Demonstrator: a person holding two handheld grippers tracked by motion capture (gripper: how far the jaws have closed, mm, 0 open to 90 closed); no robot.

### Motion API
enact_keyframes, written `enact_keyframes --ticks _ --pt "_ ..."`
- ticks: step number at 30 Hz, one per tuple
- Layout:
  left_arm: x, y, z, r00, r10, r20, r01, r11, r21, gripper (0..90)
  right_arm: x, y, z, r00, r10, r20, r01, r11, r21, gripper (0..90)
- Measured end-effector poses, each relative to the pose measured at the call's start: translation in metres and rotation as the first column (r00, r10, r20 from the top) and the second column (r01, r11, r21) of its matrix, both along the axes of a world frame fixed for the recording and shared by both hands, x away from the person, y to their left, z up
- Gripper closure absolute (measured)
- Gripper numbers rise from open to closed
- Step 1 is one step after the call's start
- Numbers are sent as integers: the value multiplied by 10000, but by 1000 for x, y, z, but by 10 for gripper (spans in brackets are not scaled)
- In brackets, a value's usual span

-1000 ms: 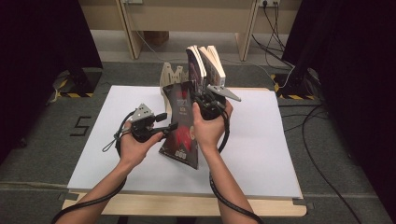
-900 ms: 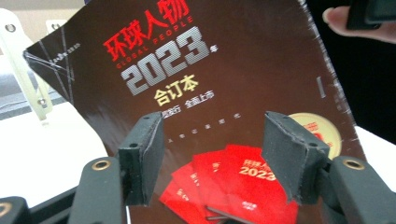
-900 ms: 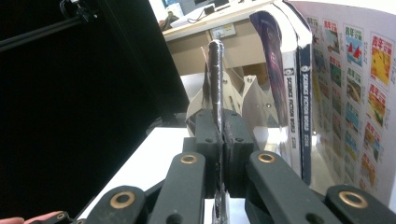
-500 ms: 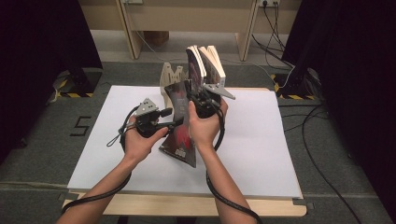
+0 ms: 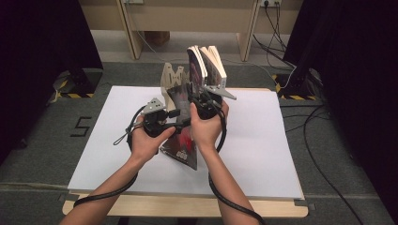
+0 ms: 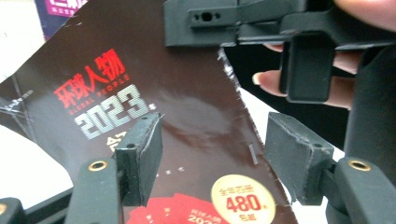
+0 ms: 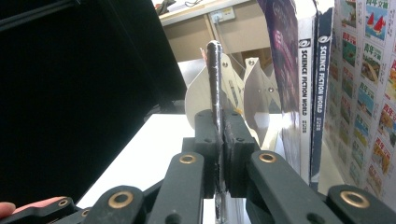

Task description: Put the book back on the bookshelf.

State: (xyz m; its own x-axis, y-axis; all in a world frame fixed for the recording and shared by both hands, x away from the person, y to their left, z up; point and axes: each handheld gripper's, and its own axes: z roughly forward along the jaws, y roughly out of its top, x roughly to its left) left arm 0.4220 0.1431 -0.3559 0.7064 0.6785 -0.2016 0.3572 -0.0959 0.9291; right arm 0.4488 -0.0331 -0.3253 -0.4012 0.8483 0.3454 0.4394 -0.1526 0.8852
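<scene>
A dark magazine (image 5: 180,140) with white and red print stands tilted above the white table, its lower corner near the sheet. My right gripper (image 5: 193,97) is shut on its upper edge; in the right gripper view the pads (image 7: 220,123) pinch the thin edge of the magazine (image 7: 214,79). My left gripper (image 5: 184,123) comes in from the left at mid-height. In the left gripper view its jaws (image 6: 212,140) stand open in front of the cover (image 6: 187,107), with the torn side edge between them and neither pad touching. The right gripper (image 6: 280,28) and fingers show above.
A pale wooden rack (image 5: 171,77) stands at the table's back middle, with several books (image 5: 206,65) upright in it, just beyond the magazine. White sheet (image 5: 263,140) covers the table. Cables trail from both grippers toward the front edge.
My left gripper has moved right and slightly up, closer to the magazine. The right gripper has kept its hold and place.
</scene>
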Motion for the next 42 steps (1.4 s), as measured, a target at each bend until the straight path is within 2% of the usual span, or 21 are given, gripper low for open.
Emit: enact_keyframes --ticks 7,15,19,24,34,38,42 --pt "-2 -11 -1 10000 -73 5 73 9999 148 360 1 -4 3 9999 124 -99 -126 9996 -249 868" --pt "1 -24 -1 9997 222 -37 -221 9994 256 354 0 -8 6 9994 231 -258 -239 9992 -317 866" --pt "3 -29 0 9992 376 -142 -369 9981 489 362 -1 -9 7 9991 282 -319 -292 9991 -314 864" --pt "6 -36 0 9983 574 -66 -569 9965 608 366 -2 -9 8 9990 302 -340 -313 9989 -342 862" --pt "12 -42 -5 9949 986 -202 -964 9911 922 360 -2 -10 9 9986 314 -433 -331 9988 -374 868" --pt "12 -44 -4 9947 1028 -89 -1012 9888 1093 359 -2 -11 9 9985 276 -464 -292 9990 -328 869" --pt "12 -43 -3 9951 969 -220 -940 9899 1059 373 -3 -12 10 9977 327 -587 -344 9990 -286 869"
